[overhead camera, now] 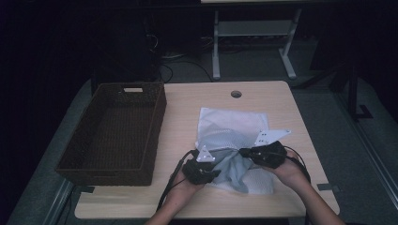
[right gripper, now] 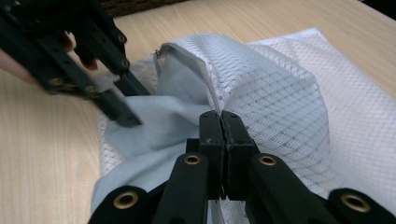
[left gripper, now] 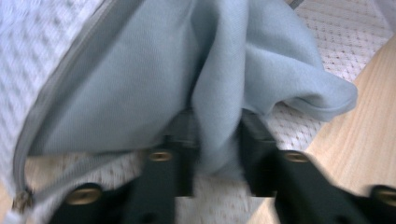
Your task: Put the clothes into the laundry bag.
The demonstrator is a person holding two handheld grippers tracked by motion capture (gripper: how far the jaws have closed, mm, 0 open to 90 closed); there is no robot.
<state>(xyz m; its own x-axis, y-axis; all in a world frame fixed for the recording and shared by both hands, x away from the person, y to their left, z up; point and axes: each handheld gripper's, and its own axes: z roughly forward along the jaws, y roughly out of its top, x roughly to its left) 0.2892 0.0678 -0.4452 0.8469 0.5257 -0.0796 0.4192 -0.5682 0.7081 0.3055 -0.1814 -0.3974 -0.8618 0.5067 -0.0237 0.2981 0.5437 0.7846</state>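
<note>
1. The worktop [overhead camera: 281, 98] is a light wooden board with rounded corners and a round cable hole [overhead camera: 236, 94] near its far edge.
2. Grey carpeted floor [overhead camera: 328, 112] surrounds it, dim on every side.
3. Beyond the far edge stands another desk on a white metal frame [overhead camera: 216, 42], with a crossbar between its two legs and flat feet on the floor.
4. Dark cables [overhead camera: 185, 63] loop across the floor beneath that desk.
5. The far left of the room lies in deep shadow, with nothing to make out there.
6. A dark frame [overhead camera: 354, 93] stands at the right.
7. Light falls mainly on the worktop, while the rest of the room is dark.
</note>
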